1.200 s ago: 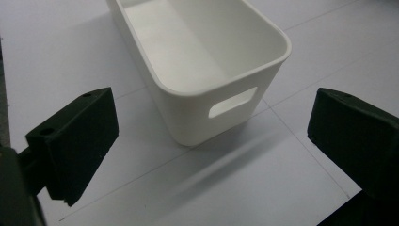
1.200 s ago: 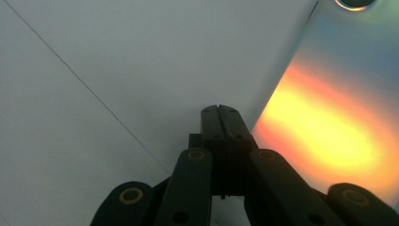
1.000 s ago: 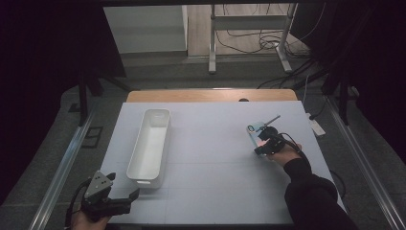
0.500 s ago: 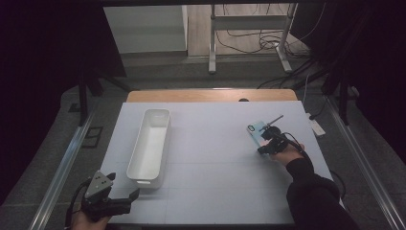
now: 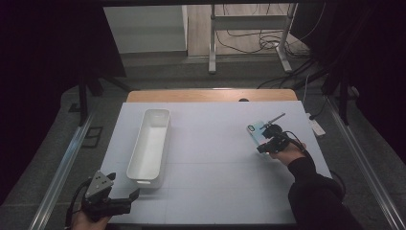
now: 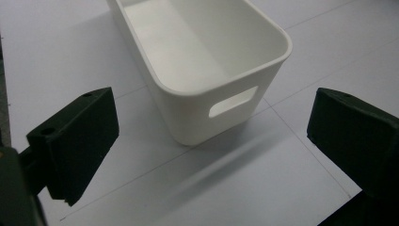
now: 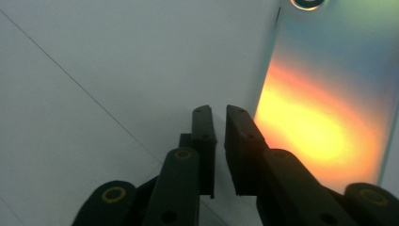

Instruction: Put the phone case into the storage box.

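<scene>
**A:** Which object does the coming move concern, and where does it lie?

**B:** The phone (image 5: 257, 132), flat on the table (image 5: 215, 191) near its right edge, well apart from the white bin (image 5: 149, 146) toward the left edge. Its long axis runs roughly from the near edge toward the far edge, tilted slightly left at the far end.

**A:** Which gripper is nearer?

**B:** The right gripper (image 5: 268, 143), just at the phone's near end. The left gripper (image 5: 125, 200) rests at the near left corner, facing the bin's handle end.

**A:** How does the phone lie relative to the right jaws?

**B:** In the right gripper view the phone (image 7: 329, 108) lies just to the right of the right gripper (image 7: 219, 113), its long left edge running alongside the jaws. The jaws have just been opening; a narrow slit now parts them and nothing sits between them.

**A:** And the left jaws?

**B:** The left gripper (image 6: 207, 127) stands wide open and grips nothing, with the bin (image 6: 207, 61) ahead of it.
</scene>
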{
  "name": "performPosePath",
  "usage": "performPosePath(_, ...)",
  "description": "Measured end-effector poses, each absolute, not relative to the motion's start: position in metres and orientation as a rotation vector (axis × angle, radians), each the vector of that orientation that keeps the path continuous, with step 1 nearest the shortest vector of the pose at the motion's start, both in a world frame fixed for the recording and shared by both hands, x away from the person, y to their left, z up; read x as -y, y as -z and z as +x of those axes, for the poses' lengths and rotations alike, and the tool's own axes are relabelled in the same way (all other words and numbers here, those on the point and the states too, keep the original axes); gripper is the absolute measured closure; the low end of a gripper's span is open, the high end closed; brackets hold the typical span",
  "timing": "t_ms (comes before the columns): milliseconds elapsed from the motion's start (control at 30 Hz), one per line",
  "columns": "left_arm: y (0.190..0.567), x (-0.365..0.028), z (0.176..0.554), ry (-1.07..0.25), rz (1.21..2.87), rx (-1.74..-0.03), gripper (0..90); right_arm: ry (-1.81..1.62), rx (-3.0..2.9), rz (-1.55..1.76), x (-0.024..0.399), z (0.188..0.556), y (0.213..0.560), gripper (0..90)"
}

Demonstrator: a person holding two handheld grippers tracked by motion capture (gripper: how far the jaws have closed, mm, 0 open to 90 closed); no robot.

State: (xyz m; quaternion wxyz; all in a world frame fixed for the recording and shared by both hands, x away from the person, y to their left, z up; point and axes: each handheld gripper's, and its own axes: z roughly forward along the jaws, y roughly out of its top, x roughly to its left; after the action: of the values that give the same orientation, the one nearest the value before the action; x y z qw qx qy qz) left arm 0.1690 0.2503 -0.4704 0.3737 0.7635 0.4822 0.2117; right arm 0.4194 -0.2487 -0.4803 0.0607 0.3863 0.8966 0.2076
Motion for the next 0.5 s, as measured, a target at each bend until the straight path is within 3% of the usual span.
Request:
performPosePath(233,0.47,-0.25,0.169,-0.542,1.957,-1.235,3.3,-0.631,-2.683,1.192,0.252,0.42,0.472,63.3)
performPosePath(300,0.471,-0.25,0.169,-0.541,1.957,-1.235,3.3,-0.609,-2.644,1.202,0.254,0.421,0.468,51.6)
performPosePath(333,0.471,-0.25,0.169,-0.541,1.957,-1.235,3.3,-0.609,-2.644,1.202,0.254,0.421,0.468,51.6)
performPosePath(367,0.471,-0.25,0.169,-0.541,1.958,-1.234,3.3,-0.597,-2.64,1.207,0.255,0.422,0.466,45.3)
performPosePath(400,0.471,-0.25,0.169,-0.541,1.958,-1.234,3.3,-0.597,-2.64,1.207,0.255,0.422,0.466,45.3)
performPosePath(500,0.471,-0.25,0.169,-0.541,1.959,-1.234,3.3,-0.581,-2.624,1.223,0.256,0.424,0.463,33.4)
